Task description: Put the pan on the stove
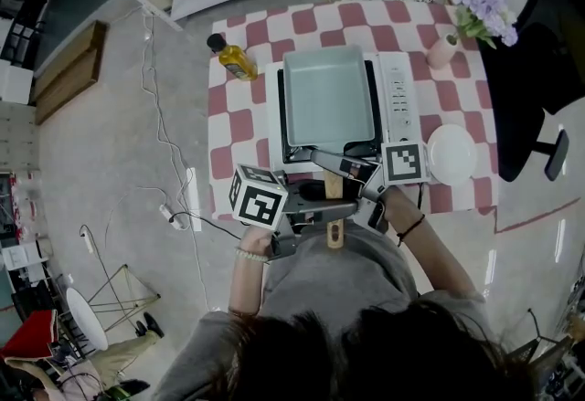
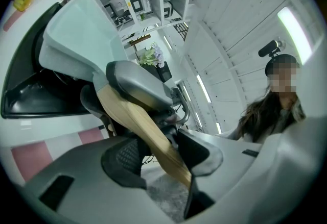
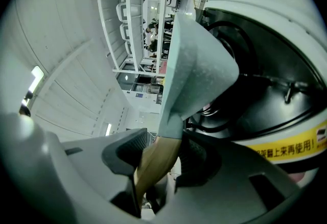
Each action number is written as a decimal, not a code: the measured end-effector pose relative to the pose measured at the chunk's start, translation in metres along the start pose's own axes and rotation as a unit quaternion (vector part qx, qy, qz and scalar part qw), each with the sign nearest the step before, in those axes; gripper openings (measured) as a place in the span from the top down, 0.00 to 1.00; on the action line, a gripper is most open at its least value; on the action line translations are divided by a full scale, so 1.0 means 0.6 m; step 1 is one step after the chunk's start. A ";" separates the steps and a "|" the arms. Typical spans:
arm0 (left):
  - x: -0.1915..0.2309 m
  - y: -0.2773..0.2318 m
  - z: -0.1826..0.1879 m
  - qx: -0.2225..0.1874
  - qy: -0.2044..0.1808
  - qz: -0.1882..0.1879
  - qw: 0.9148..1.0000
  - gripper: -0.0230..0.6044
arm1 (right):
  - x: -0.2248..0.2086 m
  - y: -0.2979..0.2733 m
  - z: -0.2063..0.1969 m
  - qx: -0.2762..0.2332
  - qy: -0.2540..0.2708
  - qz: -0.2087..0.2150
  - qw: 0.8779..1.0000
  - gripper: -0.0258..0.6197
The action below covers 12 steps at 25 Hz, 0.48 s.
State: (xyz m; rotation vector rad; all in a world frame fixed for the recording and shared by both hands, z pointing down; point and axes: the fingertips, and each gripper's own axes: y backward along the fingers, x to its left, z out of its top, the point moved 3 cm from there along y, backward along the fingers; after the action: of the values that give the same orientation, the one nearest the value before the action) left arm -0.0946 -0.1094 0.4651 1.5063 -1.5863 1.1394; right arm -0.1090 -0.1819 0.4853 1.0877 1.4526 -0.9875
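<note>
A square pale grey-green pan (image 1: 327, 96) sits over the black top of the white stove (image 1: 398, 93) on the checked table. Its wooden handle (image 1: 335, 224) sticks out toward me past the table's front edge. My left gripper (image 1: 336, 210) comes in from the left and is shut on the handle. My right gripper (image 1: 340, 169) comes in from the right, closer to the pan, and is shut on it too. In the left gripper view the handle (image 2: 148, 131) runs between the pads up to the pan (image 2: 76, 29). In the right gripper view the handle (image 3: 156, 164) is clamped just below the pan (image 3: 196, 65), beside the stove (image 3: 265, 90).
A bottle of yellow oil (image 1: 234, 58) stands at the table's back left. A white plate (image 1: 452, 153) lies right of the stove, and a vase of purple flowers (image 1: 480, 11) stands at the back right. A black chair (image 1: 539, 52) is to the right of the table.
</note>
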 end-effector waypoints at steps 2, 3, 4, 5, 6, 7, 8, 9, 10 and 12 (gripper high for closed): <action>0.001 0.000 0.000 0.001 0.000 0.000 1.000 0.65 | 0.001 -0.001 0.001 -0.001 0.000 0.003 1.000 0.67; 0.001 0.000 0.000 0.001 0.001 0.000 1.000 0.65 | 0.001 -0.001 0.000 -0.002 -0.001 0.004 1.000 0.67; 0.001 0.000 0.000 0.001 0.001 0.000 1.000 0.65 | 0.002 -0.002 0.000 -0.002 -0.001 0.005 1.000 0.67; 0.002 0.000 -0.001 0.002 0.001 0.000 1.000 0.65 | 0.002 -0.002 -0.001 -0.003 -0.001 0.006 1.000 0.67; 0.002 0.000 -0.002 0.002 0.000 0.000 1.000 0.65 | 0.002 -0.002 -0.002 -0.003 -0.001 0.007 1.000 0.67; 0.003 -0.001 -0.003 0.002 0.000 0.000 1.000 0.65 | 0.001 -0.002 -0.002 -0.002 -0.001 0.008 1.000 0.67; 0.005 -0.002 -0.005 0.002 0.000 0.001 1.000 0.65 | 0.000 -0.001 -0.003 -0.002 0.000 0.008 1.000 0.67; 0.006 -0.003 -0.006 0.002 -0.001 0.002 1.000 0.65 | -0.001 -0.001 -0.004 -0.002 0.002 0.008 1.000 0.67; 0.007 -0.004 -0.007 0.002 -0.001 0.002 1.000 0.65 | -0.002 0.000 -0.004 -0.001 0.005 0.009 1.000 0.67; 0.008 -0.004 -0.009 0.003 -0.001 0.004 1.000 0.65 | -0.002 -0.001 -0.005 0.000 0.011 0.010 1.000 0.67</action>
State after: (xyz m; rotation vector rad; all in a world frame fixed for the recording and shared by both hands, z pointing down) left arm -0.0932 -0.1061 0.4721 1.5067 -1.5936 1.1479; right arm -0.1099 -0.1793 0.4871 1.1139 1.4565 -0.9647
